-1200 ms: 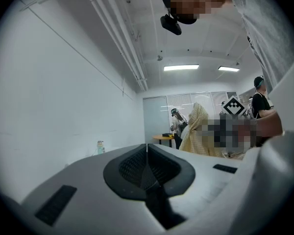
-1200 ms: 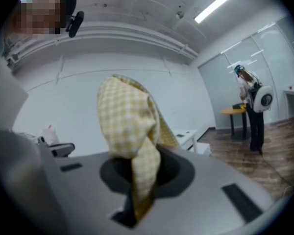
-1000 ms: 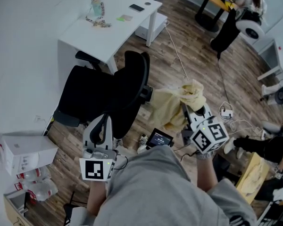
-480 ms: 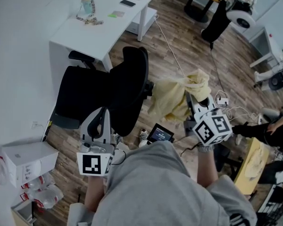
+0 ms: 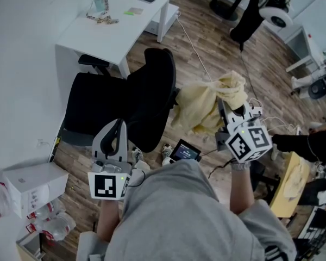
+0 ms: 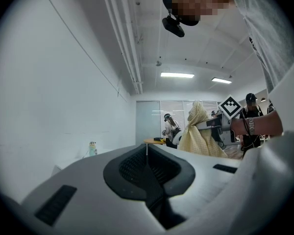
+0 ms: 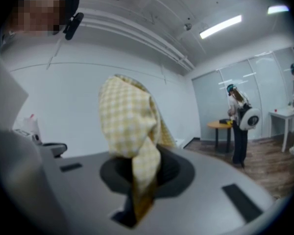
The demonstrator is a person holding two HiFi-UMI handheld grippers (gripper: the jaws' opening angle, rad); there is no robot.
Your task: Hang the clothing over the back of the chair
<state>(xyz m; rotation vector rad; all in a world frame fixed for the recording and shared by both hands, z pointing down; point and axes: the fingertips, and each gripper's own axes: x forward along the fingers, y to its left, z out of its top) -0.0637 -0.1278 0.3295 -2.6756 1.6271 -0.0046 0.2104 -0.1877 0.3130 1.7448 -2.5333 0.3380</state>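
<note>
The yellow checked clothing [image 7: 130, 126] is pinched by a fold in my right claw [image 5: 226, 109], which is clenched on it. The rest is bunched over the claw's tip and drapes off to its left, up in the air. The black chair [image 5: 146, 99] stands just left of the cloth, apart from it, I think. The chair's back is ahead of my left claw [image 5: 118, 128], which is closed on nothing. A white tabletop [image 5: 114, 26] lies beyond.

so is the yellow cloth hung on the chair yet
Not yet: the yellow checked cloth hangs bunched from the right gripper, beside the office chair.
</note>
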